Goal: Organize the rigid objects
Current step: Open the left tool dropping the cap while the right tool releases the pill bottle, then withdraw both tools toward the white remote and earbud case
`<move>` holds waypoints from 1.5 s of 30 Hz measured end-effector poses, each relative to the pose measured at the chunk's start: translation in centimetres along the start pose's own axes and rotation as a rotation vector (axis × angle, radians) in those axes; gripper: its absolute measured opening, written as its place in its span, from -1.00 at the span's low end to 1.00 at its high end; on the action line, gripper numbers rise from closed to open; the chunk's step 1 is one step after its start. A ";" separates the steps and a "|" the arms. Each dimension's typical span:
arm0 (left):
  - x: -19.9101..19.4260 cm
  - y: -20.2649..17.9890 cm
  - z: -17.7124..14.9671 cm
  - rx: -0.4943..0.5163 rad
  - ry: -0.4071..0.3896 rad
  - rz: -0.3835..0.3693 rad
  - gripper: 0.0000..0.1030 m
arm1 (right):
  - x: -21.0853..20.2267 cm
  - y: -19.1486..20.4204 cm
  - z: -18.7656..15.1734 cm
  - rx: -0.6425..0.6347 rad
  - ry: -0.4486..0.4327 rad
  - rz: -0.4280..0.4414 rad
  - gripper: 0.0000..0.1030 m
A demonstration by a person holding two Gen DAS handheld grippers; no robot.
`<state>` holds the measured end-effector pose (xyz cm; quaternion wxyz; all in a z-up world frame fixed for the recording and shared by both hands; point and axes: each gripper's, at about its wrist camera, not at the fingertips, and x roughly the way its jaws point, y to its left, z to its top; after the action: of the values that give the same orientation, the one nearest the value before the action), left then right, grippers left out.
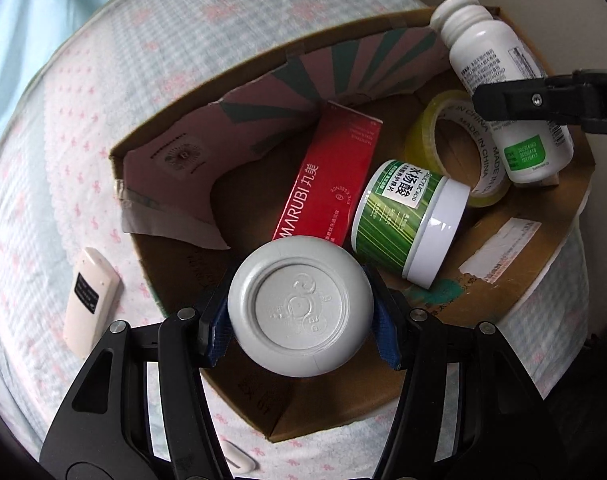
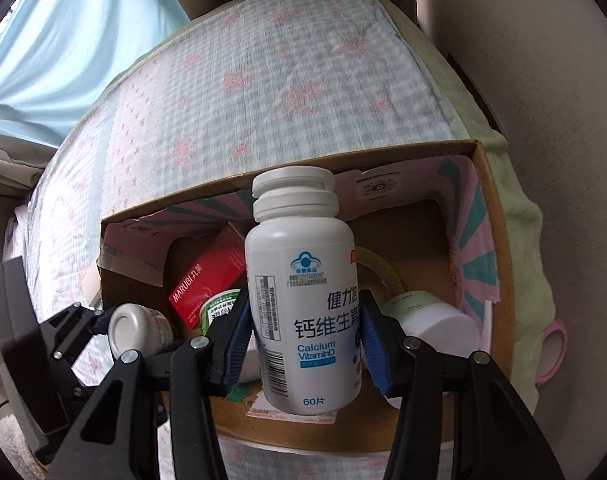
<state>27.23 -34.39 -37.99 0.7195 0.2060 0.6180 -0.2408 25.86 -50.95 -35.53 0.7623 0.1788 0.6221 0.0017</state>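
Each claw (image 1: 301, 322) (image 2: 305, 344) clamped around a bottle (image 1: 300, 318) (image 2: 303, 300)

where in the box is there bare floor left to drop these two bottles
Bare cardboard box floor shows left of the red carton, below the torn pink flap, and by the white label. Crowded: green jar against tape roll, mid-right.

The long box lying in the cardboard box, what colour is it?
The long box is red; the left wrist view shows it best.
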 end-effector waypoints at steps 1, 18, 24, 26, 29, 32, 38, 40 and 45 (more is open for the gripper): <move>0.2 -0.1 0.0 0.004 0.002 0.005 0.06 | 0.2 0.0 0.0 -0.002 -0.003 0.000 -0.09; -3.0 -1.7 -0.3 0.011 -0.044 0.058 0.99 | -2.6 -1.1 -1.1 0.117 -0.124 0.002 1.00; -5.8 -0.9 -1.1 -0.006 -0.079 0.074 0.99 | -4.8 -0.5 -1.2 0.089 -0.126 -0.024 1.00; -6.8 -0.7 -1.3 -0.007 -0.095 0.082 0.99 | -5.7 -0.6 -0.8 0.095 -0.125 -0.022 1.00; -8.3 -0.3 -1.5 -0.020 -0.105 0.068 1.00 | -7.0 -0.3 -0.6 0.108 -0.106 -0.035 1.00; -10.4 0.3 -2.3 -0.038 -0.118 0.049 0.99 | -8.6 0.5 -0.8 0.108 -0.111 -0.058 1.00; -15.6 2.2 -4.2 -0.076 -0.199 0.069 0.99 | -12.2 3.8 -2.0 0.043 -0.143 -0.072 1.00; -17.3 3.0 -5.0 -0.092 -0.229 0.088 1.00 | -13.3 5.1 -2.3 0.015 -0.161 -0.082 1.00; -20.3 6.5 -7.4 -0.145 -0.278 0.093 1.00 | -16.6 8.8 -3.8 -0.050 -0.228 -0.109 1.00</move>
<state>22.85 -22.97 -19.01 0.8214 0.1468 0.5181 -0.1881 20.46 -45.41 -17.94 0.8312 0.1247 0.5401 -0.0443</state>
